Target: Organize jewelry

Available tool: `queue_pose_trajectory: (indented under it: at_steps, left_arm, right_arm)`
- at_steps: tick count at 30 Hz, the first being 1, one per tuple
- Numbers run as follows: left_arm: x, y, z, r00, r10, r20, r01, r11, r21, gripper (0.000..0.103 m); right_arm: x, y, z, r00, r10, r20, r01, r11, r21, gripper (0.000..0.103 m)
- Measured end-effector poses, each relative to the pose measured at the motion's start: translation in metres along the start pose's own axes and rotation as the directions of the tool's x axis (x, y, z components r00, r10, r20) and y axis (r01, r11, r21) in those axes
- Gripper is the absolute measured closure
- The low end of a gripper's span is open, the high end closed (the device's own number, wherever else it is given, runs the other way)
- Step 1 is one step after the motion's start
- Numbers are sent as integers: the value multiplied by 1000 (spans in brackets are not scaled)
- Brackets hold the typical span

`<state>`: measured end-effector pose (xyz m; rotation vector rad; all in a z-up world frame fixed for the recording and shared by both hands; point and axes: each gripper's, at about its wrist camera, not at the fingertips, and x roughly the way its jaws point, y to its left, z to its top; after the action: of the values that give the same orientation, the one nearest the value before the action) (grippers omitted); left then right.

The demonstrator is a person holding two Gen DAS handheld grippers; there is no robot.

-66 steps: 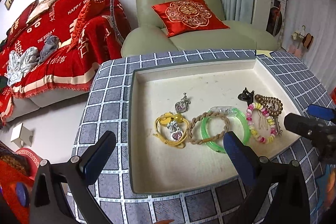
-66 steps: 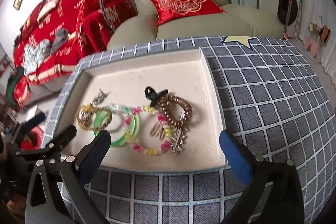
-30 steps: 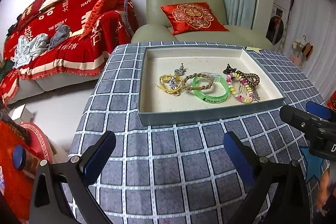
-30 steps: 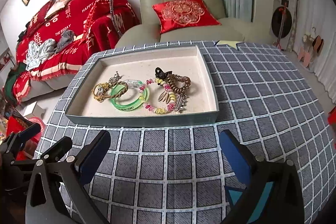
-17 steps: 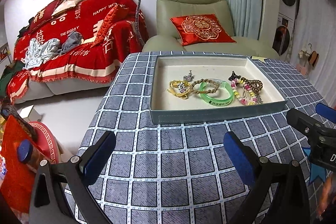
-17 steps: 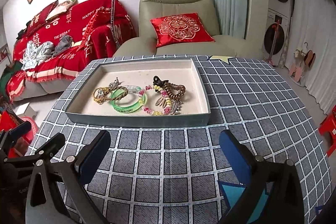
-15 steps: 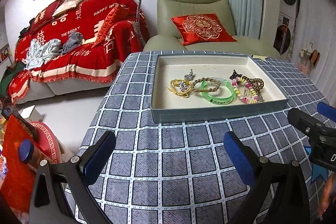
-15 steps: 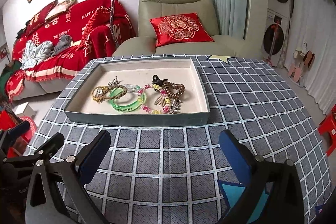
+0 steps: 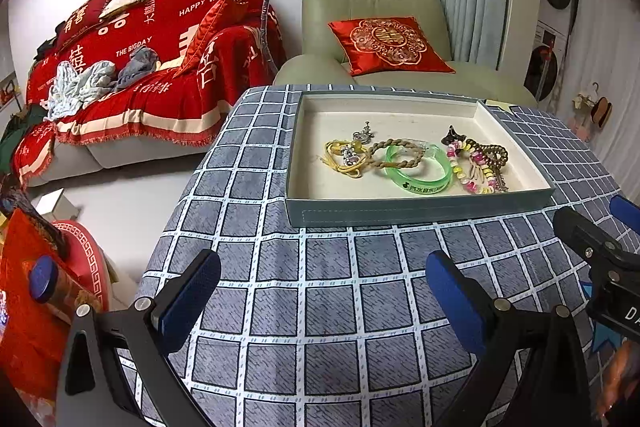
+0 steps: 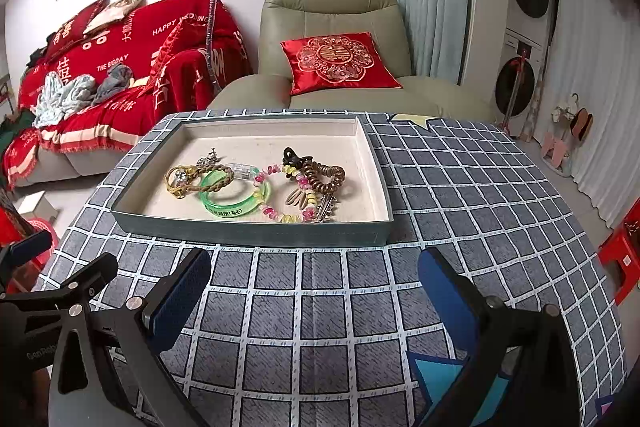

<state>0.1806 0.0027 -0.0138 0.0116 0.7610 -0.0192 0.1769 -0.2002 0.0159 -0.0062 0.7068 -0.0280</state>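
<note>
Both grippers were held with fingers spread wide and nothing between them. Ahead of the left gripper point(image 9: 322, 301) and the right gripper point(image 10: 314, 297), on a checked tablecloth point(image 10: 460, 187), a shallow tray point(image 10: 248, 227) was seen, with the jewelry point(image 10: 256, 183) clustered inside: a green bangle point(image 9: 420, 171), a beaded bracelet point(image 10: 280, 195).

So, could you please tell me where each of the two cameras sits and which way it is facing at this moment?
Left wrist: on the left gripper, looking forward over the checked tablecloth at the jewelry tray; its own open fingers show, with the right gripper at right.
Right wrist: on the right gripper, facing the same tray from further right; its open fingers show, with the left gripper at left.
Shared: tray, green bangle, armchair.
</note>
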Motion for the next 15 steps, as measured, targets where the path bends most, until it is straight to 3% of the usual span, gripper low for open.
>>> queue_pose_trajectory:
  at_steps: [15]
  left_arm:
    - [3,0,-1,1000,-10,-8,10,1000,-3,0]
  right_arm:
    - [-2,6,2,1000,6,5,-6,1000,-22,0]
